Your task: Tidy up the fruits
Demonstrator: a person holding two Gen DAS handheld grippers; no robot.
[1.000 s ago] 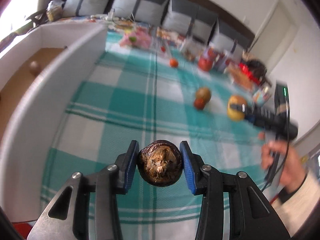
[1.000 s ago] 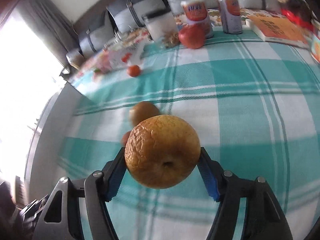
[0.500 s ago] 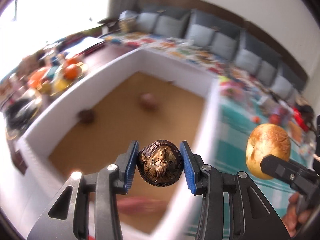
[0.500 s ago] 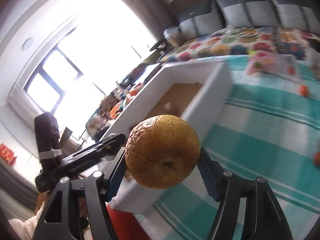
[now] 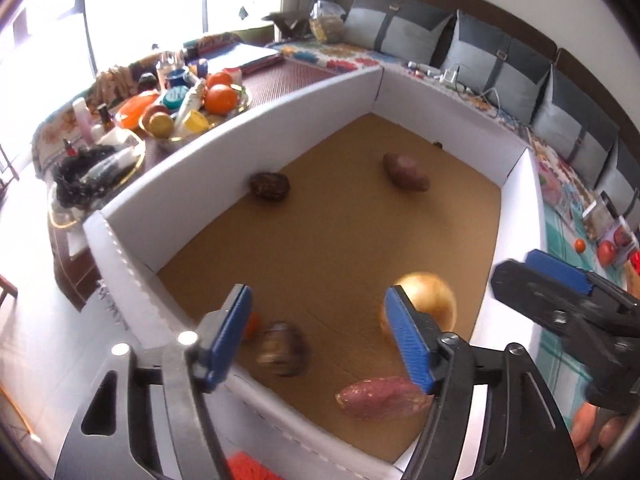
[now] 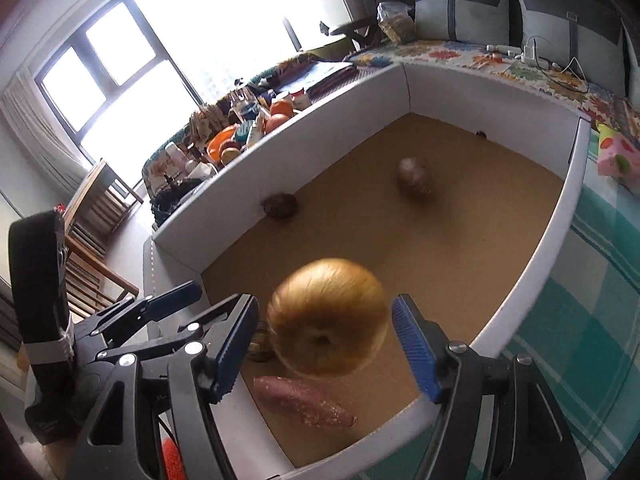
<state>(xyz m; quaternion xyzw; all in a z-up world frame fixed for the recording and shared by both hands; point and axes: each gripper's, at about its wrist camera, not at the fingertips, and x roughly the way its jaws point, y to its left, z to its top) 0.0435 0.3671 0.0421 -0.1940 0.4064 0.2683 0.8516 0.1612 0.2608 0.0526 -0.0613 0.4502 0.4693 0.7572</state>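
A white box (image 5: 312,98) with a brown cardboard floor fills both views (image 6: 320,116). My left gripper (image 5: 320,336) is open over its near corner; the dark wrinkled fruit (image 5: 282,348) it held is blurred just below, free of the fingers. My right gripper (image 6: 324,352) is open too; the yellow-brown round fruit (image 6: 326,316) is blurred between its spread jaws, touching neither, and shows in the left wrist view (image 5: 426,300). A sweet potato (image 5: 380,398) lies at the box's near edge, also in the right wrist view (image 6: 300,400).
A second sweet potato (image 5: 404,172) and a dark fruit (image 5: 270,186) lie further in the box. A small orange fruit (image 5: 252,324) sits by the near wall. A cluttered tray of bottles and oranges (image 5: 180,108) stands left of the box. The checked green cloth (image 6: 600,320) lies right.
Both grippers moved over the box and opened. The dark fruit left my left gripper and the yellow-brown fruit left my right gripper; both are dropping into the box.
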